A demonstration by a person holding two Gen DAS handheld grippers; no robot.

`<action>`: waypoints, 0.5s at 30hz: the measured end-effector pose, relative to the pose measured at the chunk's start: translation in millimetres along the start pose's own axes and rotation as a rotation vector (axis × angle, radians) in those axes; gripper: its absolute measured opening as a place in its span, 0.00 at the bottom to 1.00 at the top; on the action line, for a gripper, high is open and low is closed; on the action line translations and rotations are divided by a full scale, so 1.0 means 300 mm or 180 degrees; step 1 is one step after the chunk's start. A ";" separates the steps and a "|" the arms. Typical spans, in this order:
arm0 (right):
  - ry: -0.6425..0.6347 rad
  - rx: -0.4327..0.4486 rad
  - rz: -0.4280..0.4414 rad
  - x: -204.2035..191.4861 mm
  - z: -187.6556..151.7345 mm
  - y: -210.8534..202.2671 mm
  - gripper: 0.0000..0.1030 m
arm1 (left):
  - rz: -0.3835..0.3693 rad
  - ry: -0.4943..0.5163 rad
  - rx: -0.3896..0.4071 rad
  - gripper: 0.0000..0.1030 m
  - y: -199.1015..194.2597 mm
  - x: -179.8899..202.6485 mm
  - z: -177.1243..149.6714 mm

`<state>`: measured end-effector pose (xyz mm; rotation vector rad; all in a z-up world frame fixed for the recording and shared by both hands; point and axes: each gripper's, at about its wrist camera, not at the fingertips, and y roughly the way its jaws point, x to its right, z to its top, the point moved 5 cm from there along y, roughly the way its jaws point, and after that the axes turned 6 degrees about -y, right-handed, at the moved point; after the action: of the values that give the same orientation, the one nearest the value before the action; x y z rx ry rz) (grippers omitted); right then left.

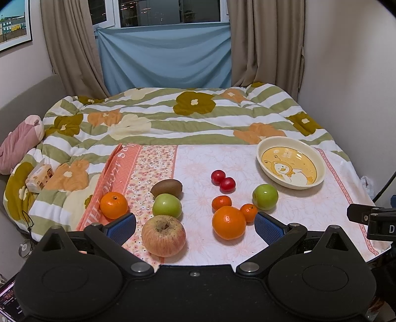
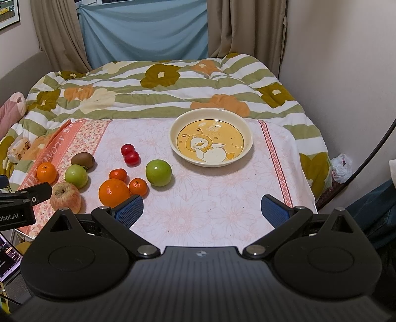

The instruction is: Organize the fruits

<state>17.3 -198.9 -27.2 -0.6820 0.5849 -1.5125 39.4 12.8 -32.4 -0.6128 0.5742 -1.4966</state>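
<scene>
Fruit lies loose beside a duck-print plate (image 2: 211, 162).
Left gripper (image 1: 195, 224) and right gripper (image 2: 201, 209) gape, holding nothing; large orange (image 1: 229, 222) between left's fingers.

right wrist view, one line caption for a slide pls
Open right claw hovers over the floral tablecloth, ten fruits clustered left of an empty duck-print plate.

Beige curtains (image 1: 267, 42), dark window (image 1: 168, 11), floral quilt (image 1: 173, 116).
</scene>
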 end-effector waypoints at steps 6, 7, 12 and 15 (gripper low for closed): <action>0.0025 -0.0022 0.0017 0.000 -0.001 0.006 1.00 | 0.0004 -0.0003 -0.0003 1.00 0.004 0.001 0.001; 0.0024 -0.0021 0.0015 0.000 -0.001 0.005 1.00 | 0.0004 -0.0003 -0.0002 1.00 0.003 0.001 0.001; 0.0024 -0.0023 0.0026 0.001 0.002 0.009 1.00 | 0.0002 0.0000 -0.0002 1.00 0.003 0.000 0.001; 0.0024 -0.0025 0.0021 0.001 0.001 0.011 1.00 | -0.0002 0.0001 -0.0005 1.00 0.005 -0.002 0.000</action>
<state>19.8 -199.3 -29.4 -0.6799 0.5985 -1.5081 40.5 13.3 -33.3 -0.6139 0.5755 -1.4969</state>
